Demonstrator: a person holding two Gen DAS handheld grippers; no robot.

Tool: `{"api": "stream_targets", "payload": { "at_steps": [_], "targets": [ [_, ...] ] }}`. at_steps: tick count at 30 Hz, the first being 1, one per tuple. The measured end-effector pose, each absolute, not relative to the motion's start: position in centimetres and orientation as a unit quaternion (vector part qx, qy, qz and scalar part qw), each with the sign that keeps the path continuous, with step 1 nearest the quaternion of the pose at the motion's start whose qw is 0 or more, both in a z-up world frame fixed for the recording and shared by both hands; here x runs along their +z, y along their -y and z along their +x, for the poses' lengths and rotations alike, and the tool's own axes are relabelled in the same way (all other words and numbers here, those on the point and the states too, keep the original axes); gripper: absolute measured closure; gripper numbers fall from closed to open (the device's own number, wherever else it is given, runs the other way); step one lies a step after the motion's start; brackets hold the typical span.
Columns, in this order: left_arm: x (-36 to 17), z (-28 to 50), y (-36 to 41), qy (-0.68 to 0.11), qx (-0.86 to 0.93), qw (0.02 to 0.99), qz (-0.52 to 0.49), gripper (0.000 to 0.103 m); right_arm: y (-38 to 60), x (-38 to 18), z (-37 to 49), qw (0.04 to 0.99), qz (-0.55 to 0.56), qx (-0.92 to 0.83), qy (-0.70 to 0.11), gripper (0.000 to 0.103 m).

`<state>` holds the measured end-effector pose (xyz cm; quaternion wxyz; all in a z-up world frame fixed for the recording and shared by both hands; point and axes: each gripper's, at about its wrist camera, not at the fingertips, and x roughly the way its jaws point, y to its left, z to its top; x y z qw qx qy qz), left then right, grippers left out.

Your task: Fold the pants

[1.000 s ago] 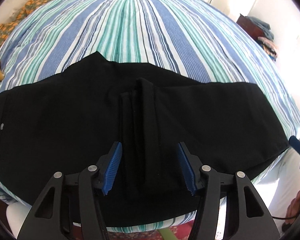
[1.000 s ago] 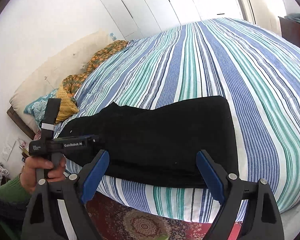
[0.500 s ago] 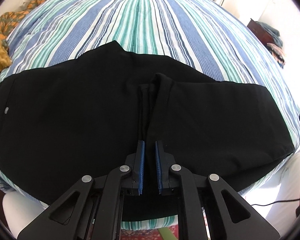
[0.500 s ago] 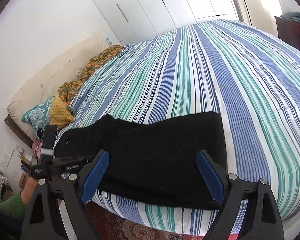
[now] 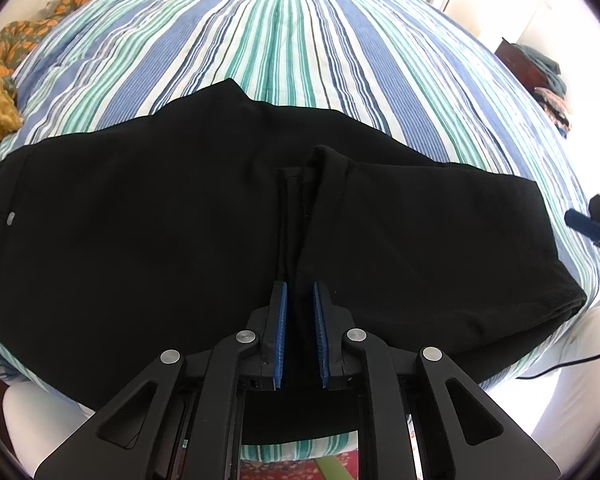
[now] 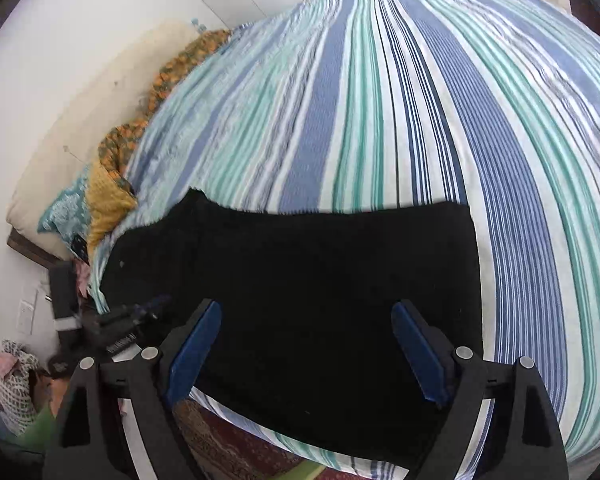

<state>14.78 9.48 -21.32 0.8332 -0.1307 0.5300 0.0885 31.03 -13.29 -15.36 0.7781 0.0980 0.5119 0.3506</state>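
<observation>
Pants [image 5: 148, 216], black and folded lengthwise, lie across the near edge of the striped bedspread [image 5: 300, 40], waist to the left, with a raised ridge of cloth running through the middle. Yellow and orange bedding [image 6: 112, 196] is bunched at the far left by the pillow [image 6: 72, 136]. Left gripper [image 5: 300, 300] pinches that ridge, its jaws easing open slightly. Right gripper [image 6: 306, 320] hovers with jaws wide apart above the pants' right half.
</observation>
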Motion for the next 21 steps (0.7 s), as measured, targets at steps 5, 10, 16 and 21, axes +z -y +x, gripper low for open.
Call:
{"api": "stream_targets", "payload": {
  "at_steps": [5,10,16,21],
  "targets": [
    [-21.3,14.9,-9.4,-0.531,0.087,0.833,-0.13,0.089,12.4,-17.2,33.4,0.759,0.101,0.339,-0.546,0.015],
    [-21.1,14.7,-9.5,-0.53,0.088,0.833,-0.131,0.065,12.0,-20.1,33.2,0.752,0.079,0.314,-0.574,0.015],
    [-19.3,13.5,-9.1,-0.504,0.077,0.848,-0.147,0.036,14.2,-14.0,29.8,0.81,0.086,0.328,-0.478,0.015],
    [-18.3,12.7,-9.1,-0.498,0.084,0.852,-0.137,0.032,16.7,-12.7,26.6,0.843,0.092,0.314,-0.427,0.015]
  ]
}}
